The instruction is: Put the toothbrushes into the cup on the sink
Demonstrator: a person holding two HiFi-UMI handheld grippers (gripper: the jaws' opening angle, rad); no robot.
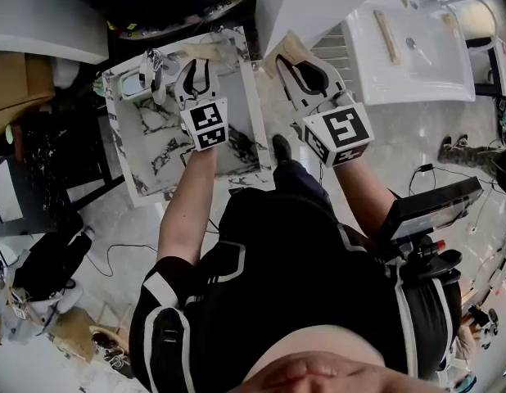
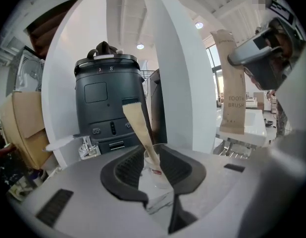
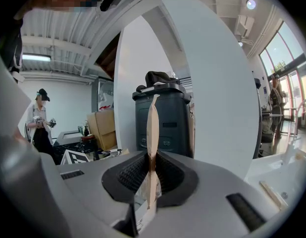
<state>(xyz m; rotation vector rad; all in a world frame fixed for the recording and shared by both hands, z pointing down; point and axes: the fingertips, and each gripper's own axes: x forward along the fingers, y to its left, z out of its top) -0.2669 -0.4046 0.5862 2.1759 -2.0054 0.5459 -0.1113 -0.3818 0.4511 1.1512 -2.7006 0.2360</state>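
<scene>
Toothbrush (image 3: 152,128) in paper wrap is gripped upright by the nearly closed right claw (image 1: 302,74). Clear cup (image 2: 156,171), holding a second toothbrush (image 2: 137,125), is clasped by the left claw (image 1: 197,72) at the marble counter (image 1: 155,137), beside the faucet (image 1: 151,65).

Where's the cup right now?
In the left gripper view, the cup sits between the left gripper's jaws, over the marble sink, with a wrapped toothbrush leaning in it.
</scene>
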